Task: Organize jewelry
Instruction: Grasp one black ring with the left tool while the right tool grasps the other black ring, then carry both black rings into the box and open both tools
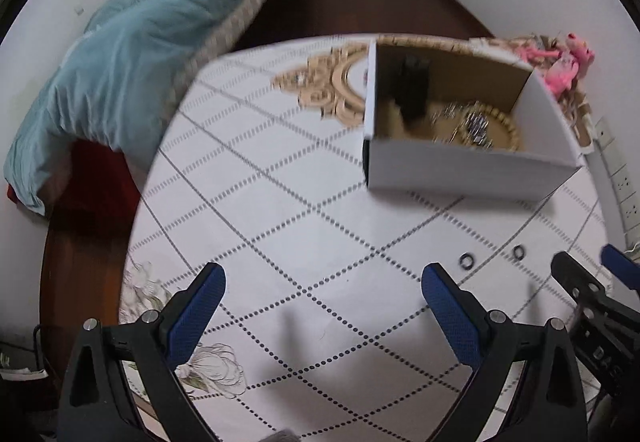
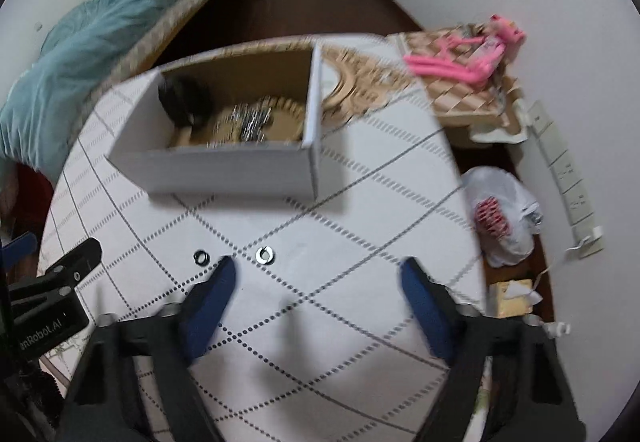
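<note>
A white cardboard box (image 1: 460,172) stands on the round table; it also shows in the right wrist view (image 2: 224,166). Inside lie a gold bead necklace (image 1: 508,126), silvery jewelry (image 2: 252,124) and a black object (image 2: 182,100). Two small rings lie on the tablecloth in front of the box, a dark one (image 2: 201,256) and a silver one (image 2: 265,254); the left wrist view shows them too (image 1: 466,261) (image 1: 518,252). My left gripper (image 1: 322,282) is open and empty above the cloth, left of the rings. My right gripper (image 2: 318,274) is open and empty, just behind the rings.
The tablecloth (image 1: 304,226) is white with dotted diamond lines. A bed with a teal blanket (image 1: 132,54) stands at the left. Pink hangers (image 2: 460,60) lie on a side surface at the right, with a plastic bag (image 2: 502,216) on the floor below.
</note>
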Motion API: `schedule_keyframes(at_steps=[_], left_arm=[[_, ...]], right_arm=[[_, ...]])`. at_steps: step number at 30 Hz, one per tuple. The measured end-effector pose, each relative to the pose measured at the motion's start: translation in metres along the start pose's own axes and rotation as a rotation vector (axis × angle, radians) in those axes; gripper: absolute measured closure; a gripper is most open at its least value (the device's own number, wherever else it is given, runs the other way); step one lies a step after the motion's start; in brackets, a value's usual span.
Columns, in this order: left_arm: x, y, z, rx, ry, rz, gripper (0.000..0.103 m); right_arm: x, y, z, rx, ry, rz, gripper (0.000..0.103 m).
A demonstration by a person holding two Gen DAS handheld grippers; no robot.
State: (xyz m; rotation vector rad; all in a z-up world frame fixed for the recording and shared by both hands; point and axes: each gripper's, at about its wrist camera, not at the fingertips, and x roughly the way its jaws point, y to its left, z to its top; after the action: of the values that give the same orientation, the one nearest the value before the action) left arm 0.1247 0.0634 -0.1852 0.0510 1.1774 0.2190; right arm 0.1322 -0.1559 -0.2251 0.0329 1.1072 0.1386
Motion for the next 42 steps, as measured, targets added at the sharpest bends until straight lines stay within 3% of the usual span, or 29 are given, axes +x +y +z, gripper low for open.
schedule_keyframes(at_steps=[4, 10, 13, 14, 27, 30, 32, 36, 40, 42], left_arm=[[0.016, 0.001, -0.001, -0.004, 0.035, -0.001, 0.003], [0.031, 0.004, -0.003, -0.007, 0.073, -0.008, 0.003], [0.035, 0.005, -0.005, -0.012, 0.087, -0.028, 0.003], [0.036, 0.005, -0.005, -0.012, 0.089, -0.033, 0.003], [0.025, -0.053, -0.002, 0.055, 0.047, -0.207, 0.004], [0.024, -0.071, -0.002, 0.101, 0.03, -0.211, 0.017], [0.027, -0.08, -0.003, 0.12, 0.038, -0.216, 0.037], [0.033, -0.087, -0.006, 0.144, 0.041, -0.209, 0.061], [0.024, -0.092, -0.004, 0.153, 0.02, -0.218, 0.092], [0.024, -0.089, -0.002, 0.152, 0.018, -0.225, 0.093]], right_arm=[[0.029, 0.011, -0.002, -0.019, 0.022, 0.036, 0.032], [0.047, 0.028, -0.004, -0.064, 0.02, 0.04, 0.049], [0.047, 0.033, -0.005, -0.099, -0.005, 0.013, 0.069], [0.047, 0.034, -0.004, -0.107, -0.013, 0.01, 0.09], [0.02, -0.034, -0.013, 0.065, -0.035, -0.001, 0.09], [0.019, -0.046, -0.016, 0.091, -0.032, -0.018, 0.09], [0.018, -0.053, -0.017, 0.099, -0.031, -0.03, 0.09], [0.016, -0.062, -0.019, 0.111, -0.035, -0.034, 0.09], [0.015, -0.064, -0.017, 0.117, -0.042, -0.031, 0.09], [0.014, -0.064, -0.017, 0.117, -0.047, -0.03, 0.09]])
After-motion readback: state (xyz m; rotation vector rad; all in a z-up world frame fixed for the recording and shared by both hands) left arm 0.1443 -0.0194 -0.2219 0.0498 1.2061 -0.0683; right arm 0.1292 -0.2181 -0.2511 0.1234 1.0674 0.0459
